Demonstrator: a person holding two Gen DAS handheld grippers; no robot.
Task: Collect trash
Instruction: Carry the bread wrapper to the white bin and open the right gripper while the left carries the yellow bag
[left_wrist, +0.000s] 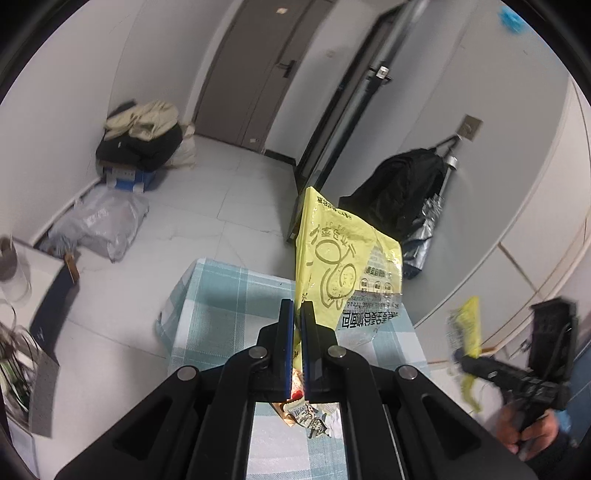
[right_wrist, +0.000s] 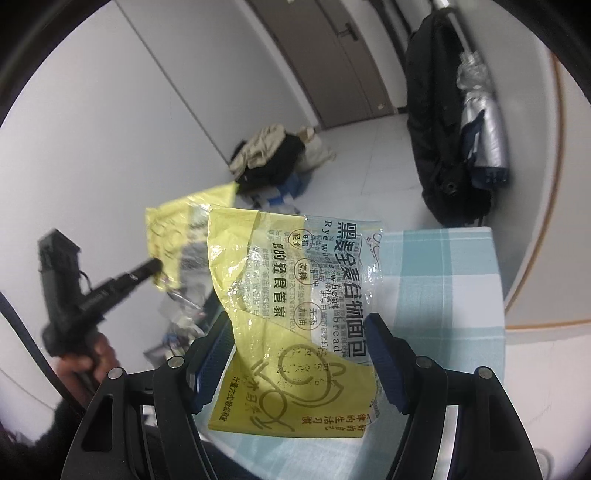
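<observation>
My left gripper (left_wrist: 297, 314) is shut on a yellow bread wrapper (left_wrist: 343, 266), which stands up from the fingertips above the checked table (left_wrist: 221, 295). Small crumpled wrappers (left_wrist: 310, 413) lie on the cloth under the gripper. In the right wrist view a second yellow bread wrapper (right_wrist: 295, 314) hangs between my right gripper's (right_wrist: 299, 354) wide-apart fingers; the grip point is hidden. The left wrist view shows the right gripper (left_wrist: 461, 356) with that wrapper (left_wrist: 467, 332) at its tip. The right wrist view shows the left gripper (right_wrist: 157, 266) and its wrapper (right_wrist: 173, 229).
A black backpack (left_wrist: 402, 195) and a silver umbrella (left_wrist: 424, 229) hang at the right wall. Clothes on a box (left_wrist: 140, 140) and a grey plastic bag (left_wrist: 99, 225) lie on the floor by the left wall. A white side table (left_wrist: 33, 288) stands at the left.
</observation>
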